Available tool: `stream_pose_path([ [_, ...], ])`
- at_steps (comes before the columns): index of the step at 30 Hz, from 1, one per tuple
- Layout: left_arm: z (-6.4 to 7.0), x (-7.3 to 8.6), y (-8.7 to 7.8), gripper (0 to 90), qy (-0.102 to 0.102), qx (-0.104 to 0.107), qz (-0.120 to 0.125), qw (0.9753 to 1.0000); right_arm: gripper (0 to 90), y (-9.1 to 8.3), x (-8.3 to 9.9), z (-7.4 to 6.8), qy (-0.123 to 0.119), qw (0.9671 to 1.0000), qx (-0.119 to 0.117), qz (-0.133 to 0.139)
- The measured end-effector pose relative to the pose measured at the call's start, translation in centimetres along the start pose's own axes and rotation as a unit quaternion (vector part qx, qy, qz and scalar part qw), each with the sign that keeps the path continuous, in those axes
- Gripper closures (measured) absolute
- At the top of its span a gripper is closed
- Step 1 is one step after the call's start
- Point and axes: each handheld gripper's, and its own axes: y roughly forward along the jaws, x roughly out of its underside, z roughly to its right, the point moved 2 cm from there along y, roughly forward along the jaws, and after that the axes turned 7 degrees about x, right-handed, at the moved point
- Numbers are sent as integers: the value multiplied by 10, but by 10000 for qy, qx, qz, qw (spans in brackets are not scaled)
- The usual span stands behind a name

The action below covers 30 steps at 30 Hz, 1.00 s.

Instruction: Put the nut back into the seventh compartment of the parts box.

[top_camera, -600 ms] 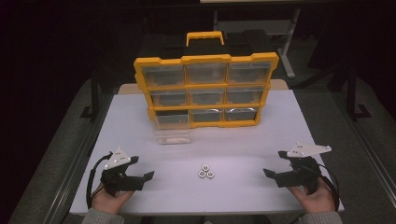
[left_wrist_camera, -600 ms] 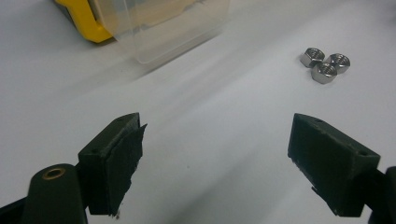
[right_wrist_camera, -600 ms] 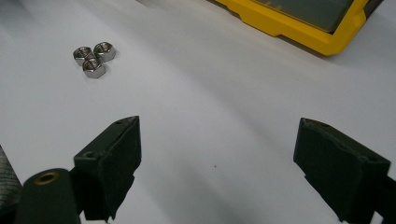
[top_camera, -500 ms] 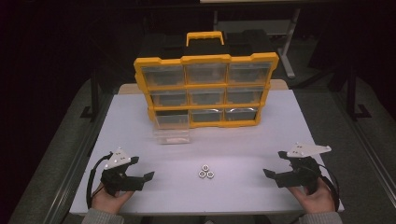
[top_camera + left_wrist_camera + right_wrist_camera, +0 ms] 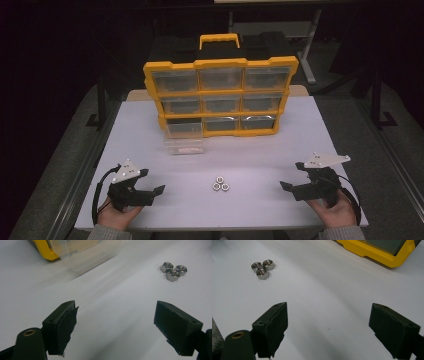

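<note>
High view, three shiny steel hex nuts (image 5: 220, 184) clustered on matte white table (image 5: 250, 160), both black tongs released.

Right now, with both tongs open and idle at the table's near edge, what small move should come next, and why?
Probably the left tongs should ease toward the three nuts. Both tongs are open and empty, the nuts lie loose between them, and the clear drawer stands pulled out of the yellow organizer on the left side, apparently waiting for them.

- Three nuts (image 5: 220, 185) are lying together on the bench (image 5: 260, 150), between both grippers.
- The drawer cabinet (image 5: 220, 97) is standing behind them.
- A pulled-out drawer (image 5: 184, 145) is sitting before the cabinet.
</note>
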Motion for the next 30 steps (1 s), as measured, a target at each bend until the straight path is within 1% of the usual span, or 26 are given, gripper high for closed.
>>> stream_pose_path([
  [1,-1,0,0,179,76,-9,-28,10000,147,0,0,0,0,10000,-2,-2],
  [4,0,0,0,179,95,-3,-47,9999,147,0,-1,-2,-2,10000,-14,-15],
  [5,1,0,0,179,-10,-2,20,10000,147,1,-1,-2,-24,10000,-16,-16],
  [7,0,0,0,180,81,-10,7,10000,147,2,-2,-4,-38,10000,-28,-47],
  [8,0,0,0,180,70,-8,10,10000,148,2,-3,-5,-48,10000,-29,-66],
  [9,0,0,0,180,64,-2,-44,10000,151,3,-3,-6,-51,9999,-44,-95],
  [10,-1,0,0,179,94,-4,-40,9999,153,3,-3,-7,-46,9999,-59,-115],
  [12,1,0,1,179,11,14,12,10000,157,5,-4,-9,-87,9998,-82,-125],
  [13,1,0,1,180,47,12,-37,10000,159,5,-5,-10,-81,9998,-92,-141],
  [14,1,0,1,179,22,13,-26,10000,160,6,-5,-11,-110,9998,-106,-139],
  [15,0,-1,1,179,108,13,-46,9999,162,6,-5,-11,-112,9998,-105,-150],
  [17,2,-1,3,179,30,21,-32,10000,167,8,-6,-13,-131,9997,-132,-159],
  [20,0,0,3,180,115,31,-95,9999,172,9,-7,-14,-152,9996,-140,-169],
  [22,0,0,3,180,111,34,-95,9999,177,9,-8,-16,-132,9996,-139,-209],
  [24,0,0,3,180,124,33,-96,9999,179,10,-9,-17,-168,9995,-154,-217],
  [26,1,-1,3,180,100,45,-81,9999,183,11,-10,-19,-201,9994,-198,-194],
  [27,2,-1,4,180,72,48,-97,9999,183,11,-11,-20,-206,9993,-201,-237],
  [29,2,-1,4,179,207,51,-153,9997,185,13,-13,-23,-254,9991,-229,-240],
  [30,3,-1,4,180,181,56,-157,9997,187,13,-15,-25,-270,9990,-242,-243],
])
